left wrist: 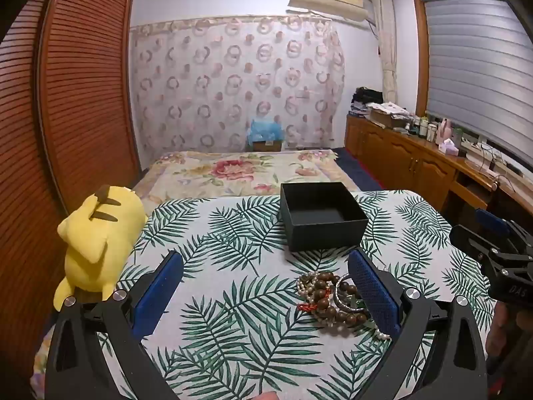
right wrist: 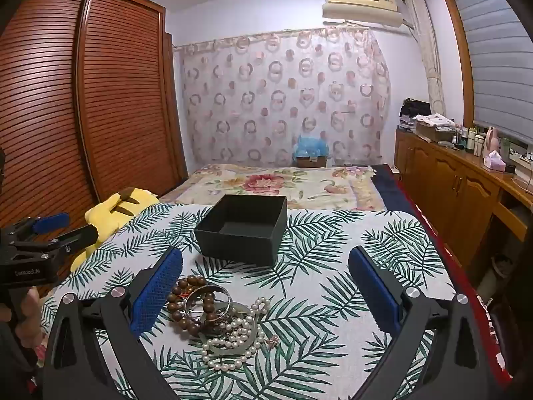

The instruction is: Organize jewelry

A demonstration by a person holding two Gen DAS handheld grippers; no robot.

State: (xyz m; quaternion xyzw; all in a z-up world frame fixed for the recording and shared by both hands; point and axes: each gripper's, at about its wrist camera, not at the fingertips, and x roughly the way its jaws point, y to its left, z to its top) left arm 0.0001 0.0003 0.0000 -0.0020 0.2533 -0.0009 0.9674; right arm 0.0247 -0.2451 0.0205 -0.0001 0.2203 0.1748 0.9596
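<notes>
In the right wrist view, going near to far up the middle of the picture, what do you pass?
Jewelry pile on the leaf-print tablecloth → open black box → floral bedspread → blue bag on a cardboard box → circle-patterned curtain.

Bare cloth [right wrist: 333, 266] beside the box [right wrist: 245, 233]; plush toy [left wrist: 96, 250] perhaps crowds the left edge.

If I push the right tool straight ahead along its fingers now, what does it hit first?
Probably the leaf-print tablecloth: the open right tool tilts down toward it. The jewelry pile sits off toward its left finger, and the black box is farther along; depth is unclear.
</notes>
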